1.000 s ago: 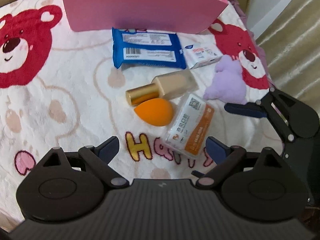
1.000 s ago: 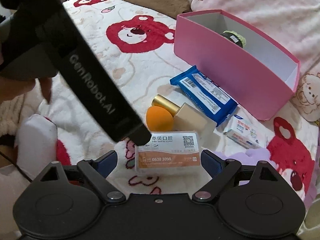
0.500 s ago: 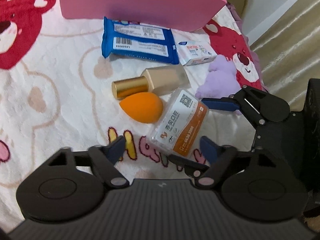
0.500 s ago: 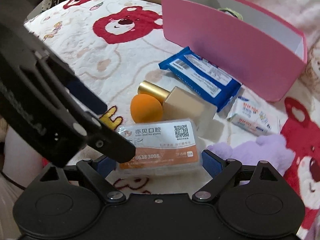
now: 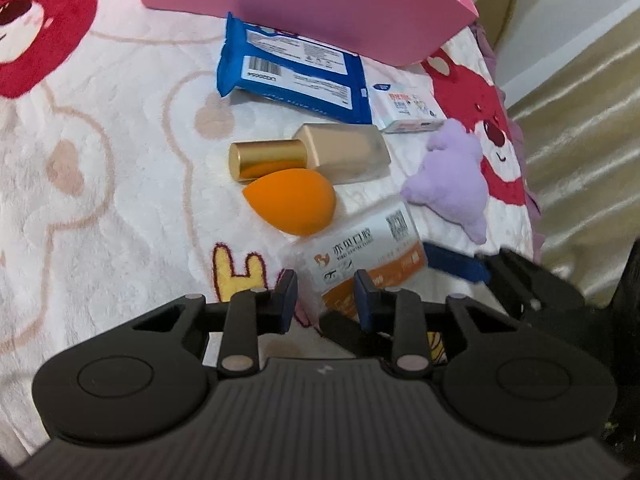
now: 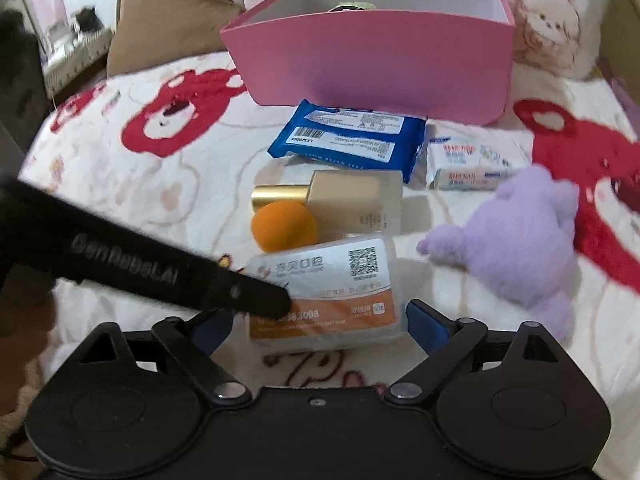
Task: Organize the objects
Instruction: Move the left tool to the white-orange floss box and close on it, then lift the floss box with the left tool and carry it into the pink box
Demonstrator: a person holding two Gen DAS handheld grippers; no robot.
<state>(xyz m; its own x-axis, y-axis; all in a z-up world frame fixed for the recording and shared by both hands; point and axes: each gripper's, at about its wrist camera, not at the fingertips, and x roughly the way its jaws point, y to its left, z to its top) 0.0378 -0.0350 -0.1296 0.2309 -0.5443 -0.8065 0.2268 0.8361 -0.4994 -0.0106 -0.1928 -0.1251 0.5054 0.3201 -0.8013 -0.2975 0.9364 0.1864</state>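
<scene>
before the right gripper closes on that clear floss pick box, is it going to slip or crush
The floss pick box looks like glossy rigid plastic, so probably slippery rather than crushable. It lies flat between the right gripper fingers, likely light, and may skid on the plush blanket.

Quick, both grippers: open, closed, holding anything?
Left gripper: partly closed at the floss box corner; grip cannot be told.
Right gripper: open, straddling the floss box, not gripping.

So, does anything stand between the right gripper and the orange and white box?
Partly. The left gripper reaches over the left corner of the orange and white box, close to the left finger of the right gripper. On the right finger's side nothing visible stands between.
</scene>
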